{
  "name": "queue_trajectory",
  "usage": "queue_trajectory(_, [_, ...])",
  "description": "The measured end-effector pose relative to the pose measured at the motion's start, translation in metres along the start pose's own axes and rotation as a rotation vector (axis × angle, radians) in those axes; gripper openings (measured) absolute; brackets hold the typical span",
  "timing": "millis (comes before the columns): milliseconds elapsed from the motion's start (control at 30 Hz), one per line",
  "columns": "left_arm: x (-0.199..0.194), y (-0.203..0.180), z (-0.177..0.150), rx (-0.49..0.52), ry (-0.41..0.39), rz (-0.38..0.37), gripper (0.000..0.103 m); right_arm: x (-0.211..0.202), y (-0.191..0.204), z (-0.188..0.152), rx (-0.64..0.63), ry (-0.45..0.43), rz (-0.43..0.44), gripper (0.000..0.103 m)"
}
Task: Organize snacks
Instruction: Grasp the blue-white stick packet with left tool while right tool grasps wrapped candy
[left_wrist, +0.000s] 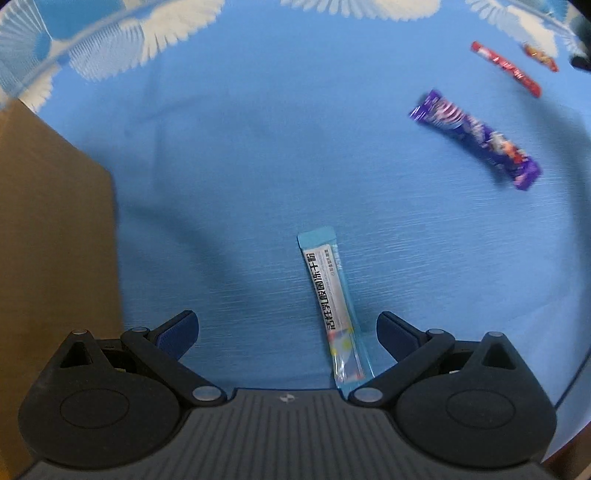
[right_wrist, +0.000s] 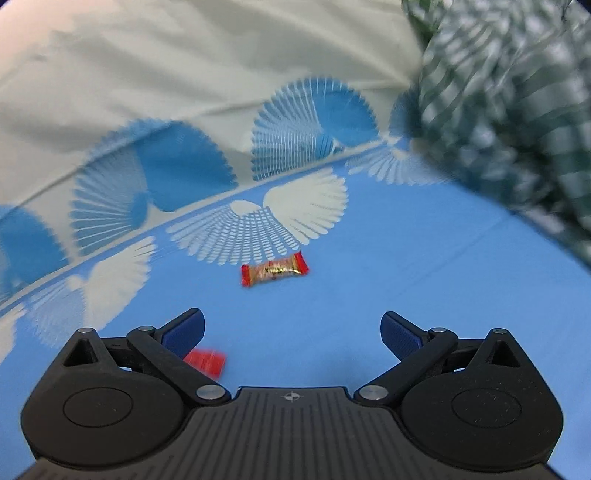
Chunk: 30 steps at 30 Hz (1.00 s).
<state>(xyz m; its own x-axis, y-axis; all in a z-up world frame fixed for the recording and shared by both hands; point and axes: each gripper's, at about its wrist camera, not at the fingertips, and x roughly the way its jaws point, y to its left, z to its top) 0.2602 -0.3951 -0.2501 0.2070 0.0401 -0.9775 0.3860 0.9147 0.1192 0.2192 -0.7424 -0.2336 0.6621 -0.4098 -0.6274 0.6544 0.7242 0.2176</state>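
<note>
Left claw (left_wrist: 287, 334) spread over blue cloth (left_wrist: 258, 166), cardboard box (left_wrist: 48, 240) beside; right claw (right_wrist: 291, 334) spread, empty.

Cardboard box (left_wrist: 55, 236) blocks the left; open blue cloth (left_wrist: 258, 147) lies ahead

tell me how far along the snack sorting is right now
Nothing looks sorted yet. Both claws are open and empty: the left claw hangs over the light blue stick sachet, likely the next pick. Still loose on the blue cloth: the purple bar, the long red stick and the small red-ended candy ahead of the right claw. The cardboard box interior isn't visible.
</note>
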Motion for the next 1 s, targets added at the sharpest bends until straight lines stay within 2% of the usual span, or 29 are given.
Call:
queue_trajectory(33, [0.008,0.001,0.001,-0.004,0.022,-0.006,0.103,0.019,0.002,0.002,0.023,0.006,-0.002,0.101])
queue_trajectory(167, [0.017,0.008,0.006,-0.025,0.024,-0.057,0.103,0.077,0.018,0.007,0.055,0.024,-0.030,0.101])
queue_trajectory(267, [0.018,0.010,0.007,-0.035,0.017,-0.066,0.103,0.099,0.036,0.009,-0.075,-0.020,-0.059,0.103])
queue_trajectory(333, [0.016,0.012,0.006,-0.048,-0.006,-0.065,0.096,0.103,0.044,0.005,-0.169,-0.032,-0.097,0.098])
queue_trajectory(367, [0.012,0.014,0.004,-0.063,-0.027,-0.073,0.081,0.101,0.045,0.002,-0.204,-0.055,-0.096,0.085])
queue_trajectory(400, [0.005,0.016,0.001,-0.075,-0.049,-0.075,0.056,0.097,0.042,0.000,-0.210,-0.071,-0.067,0.063])
queue_trajectory(433, [-0.001,0.016,0.000,-0.071,-0.071,-0.080,0.038,0.092,0.039,-0.001,-0.209,-0.072,-0.059,0.060])
queue_trajectory(467, [-0.003,0.017,0.000,-0.060,-0.077,-0.091,0.015,0.088,0.036,-0.003,-0.210,-0.066,-0.058,0.059])
queue_trajectory(567, [-0.004,0.022,-0.003,-0.065,-0.073,-0.108,0.014,0.068,0.026,-0.012,-0.207,-0.044,-0.066,0.057])
queue_trajectory(667, [-0.016,0.029,-0.010,-0.087,-0.092,-0.145,0.013,0.030,0.011,-0.029,-0.148,-0.013,-0.055,0.057])
queue_trajectory(800, [-0.044,0.037,-0.024,-0.074,-0.161,-0.148,0.013,-0.041,-0.004,-0.064,-0.135,-0.018,-0.040,0.057])
queue_trajectory(1000, [-0.093,0.050,-0.050,-0.075,-0.202,-0.164,0.013,-0.157,-0.011,-0.111,-0.091,0.008,0.010,0.057])
